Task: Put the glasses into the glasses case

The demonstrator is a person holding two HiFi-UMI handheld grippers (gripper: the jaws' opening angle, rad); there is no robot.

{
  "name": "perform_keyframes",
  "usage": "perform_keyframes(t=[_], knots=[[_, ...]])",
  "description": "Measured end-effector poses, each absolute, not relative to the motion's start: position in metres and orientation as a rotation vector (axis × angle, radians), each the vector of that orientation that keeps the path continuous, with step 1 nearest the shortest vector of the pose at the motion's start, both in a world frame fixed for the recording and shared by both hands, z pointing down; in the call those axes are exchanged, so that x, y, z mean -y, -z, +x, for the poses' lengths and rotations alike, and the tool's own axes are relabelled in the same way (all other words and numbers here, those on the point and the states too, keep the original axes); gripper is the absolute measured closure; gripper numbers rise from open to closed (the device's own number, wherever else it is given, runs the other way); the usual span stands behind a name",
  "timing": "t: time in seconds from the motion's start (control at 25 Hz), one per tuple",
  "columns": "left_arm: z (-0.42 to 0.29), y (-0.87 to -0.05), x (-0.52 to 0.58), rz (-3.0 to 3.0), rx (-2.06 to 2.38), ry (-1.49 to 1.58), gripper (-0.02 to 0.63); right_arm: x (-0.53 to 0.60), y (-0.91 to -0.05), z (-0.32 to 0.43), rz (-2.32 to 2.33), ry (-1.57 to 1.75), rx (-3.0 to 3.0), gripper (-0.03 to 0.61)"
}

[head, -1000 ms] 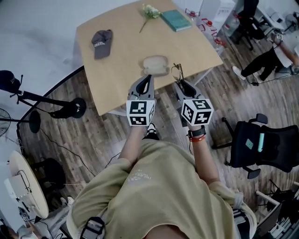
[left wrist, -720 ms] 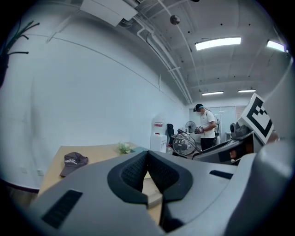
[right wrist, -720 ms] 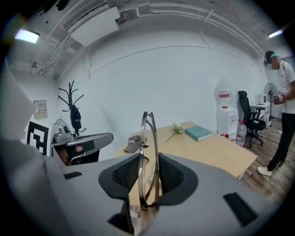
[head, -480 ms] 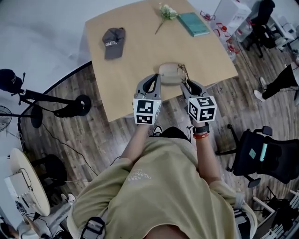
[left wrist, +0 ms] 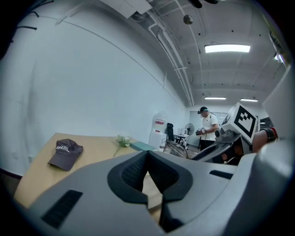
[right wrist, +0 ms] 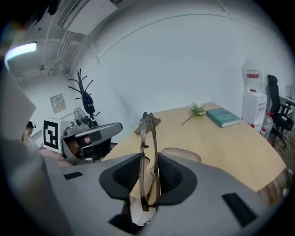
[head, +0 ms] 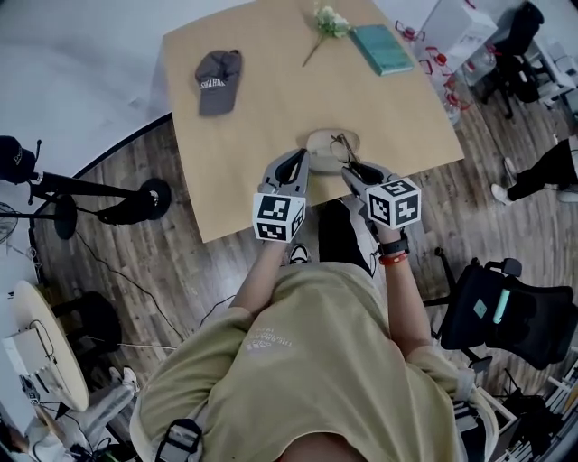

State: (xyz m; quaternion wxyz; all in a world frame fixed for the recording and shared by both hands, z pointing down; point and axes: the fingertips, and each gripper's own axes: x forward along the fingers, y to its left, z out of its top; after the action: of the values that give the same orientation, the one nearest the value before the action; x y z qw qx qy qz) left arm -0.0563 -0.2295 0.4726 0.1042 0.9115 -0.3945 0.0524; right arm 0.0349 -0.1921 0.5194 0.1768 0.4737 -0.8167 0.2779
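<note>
A tan oval glasses case lies near the front edge of the wooden table. My right gripper is shut on the folded brown-framed glasses, which stand on edge between its pads above the right part of the case. Just left of the case, my left gripper has its jaws shut with nothing between them. The left gripper view also shows the glasses and the right gripper beside it.
Farther back on the table lie a grey cap, a small flower sprig and a teal book. A black office chair stands at the right, and a black stand at the left. A person stands far off.
Both grippers have moved forward and down toward the table's front edge. The glasses, still held in the right gripper, now hang over the case's right part.
</note>
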Motion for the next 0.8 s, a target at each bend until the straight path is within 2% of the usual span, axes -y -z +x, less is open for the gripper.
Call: perform_keyframes(t=[0.4,0.8], knots=[[-0.023,-0.495,0.268,2.688,1.221,-0.272,0.592,0.238,-0.545,0.047,0.972,-0.846,2.371,0.465],[-0.032,-0.511,0.299,2.633,1.274,-0.323,0.592,0.266,-0.576,0.050,0.567,-0.776,2.264,0.463]])
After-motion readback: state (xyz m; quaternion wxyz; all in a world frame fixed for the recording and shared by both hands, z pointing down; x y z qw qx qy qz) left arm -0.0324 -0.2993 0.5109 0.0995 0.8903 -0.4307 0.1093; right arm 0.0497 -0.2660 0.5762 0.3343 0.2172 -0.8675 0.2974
